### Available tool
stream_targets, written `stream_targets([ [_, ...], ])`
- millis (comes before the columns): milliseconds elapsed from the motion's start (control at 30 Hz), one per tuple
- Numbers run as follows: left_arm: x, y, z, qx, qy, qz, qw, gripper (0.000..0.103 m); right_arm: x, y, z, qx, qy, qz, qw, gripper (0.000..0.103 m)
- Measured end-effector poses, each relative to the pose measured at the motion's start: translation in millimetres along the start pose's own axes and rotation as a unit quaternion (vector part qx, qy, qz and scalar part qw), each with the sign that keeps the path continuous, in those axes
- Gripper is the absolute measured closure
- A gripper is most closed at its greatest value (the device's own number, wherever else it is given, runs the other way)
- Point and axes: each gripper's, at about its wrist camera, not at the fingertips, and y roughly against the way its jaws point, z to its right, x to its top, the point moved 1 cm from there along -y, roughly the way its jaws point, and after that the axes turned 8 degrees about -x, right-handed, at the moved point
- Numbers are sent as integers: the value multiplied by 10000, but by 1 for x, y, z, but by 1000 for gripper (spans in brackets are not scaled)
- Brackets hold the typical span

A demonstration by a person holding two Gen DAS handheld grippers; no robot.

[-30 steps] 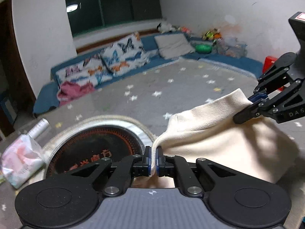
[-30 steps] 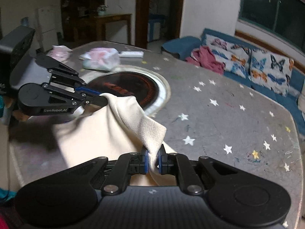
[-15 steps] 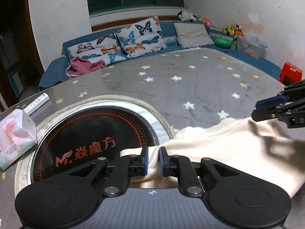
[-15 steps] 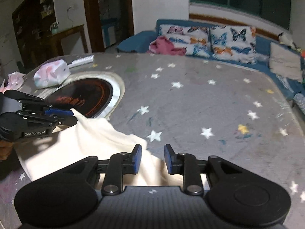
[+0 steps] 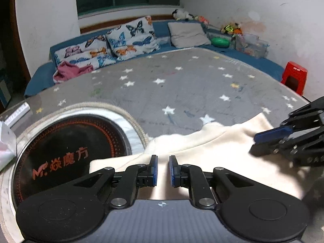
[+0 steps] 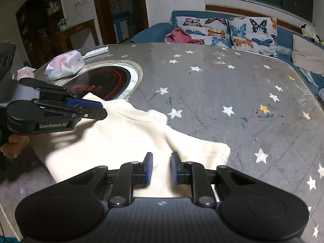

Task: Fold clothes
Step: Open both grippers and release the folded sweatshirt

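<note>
Grey star-printed table (image 5: 182, 93) carries a cream garment (image 5: 212, 154) lying flat at its near edge, one corner lapping onto the round black cooktop (image 5: 66, 151). Over it, the left gripper (image 5: 162, 171) stands slightly parted, gripping nothing; the right gripper (image 6: 161, 170) is closing, pads clear of the cloth. Beyond the far edge, butterfly cushions (image 5: 113, 44) line a blue sofa.

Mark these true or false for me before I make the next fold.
1. The cream garment lies on the star-patterned table. True.
2. The left tongs are clamped on the garment. False: they stand open, pads off the cloth.
3. One garment corner reaches onto the round black hotplate. True.
4. The tissue pack sits on the sofa. False: it is on the table beside the hotplate.
</note>
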Motion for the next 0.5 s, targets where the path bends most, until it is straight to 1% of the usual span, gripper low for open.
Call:
stream_targets([
  [133,0,1,-2,-21,17,15,10000,89,9,7,0,-72,0,167,9998,87],
  [267,3,1,1,-62,31,60,10000,89,21,0,-7,53,-6,277,9996,87],
  [333,4,-2,1,-59,32,42,10000,89,24,-9,-9,54,-12,229,9997,88],
  [400,5,-5,1,-54,37,16,10000,88,23,-22,-11,-81,3,98,9999,88],
  [500,6,-5,1,-64,69,11,10000,88,23,-25,-9,-127,52,79,9999,90],
])
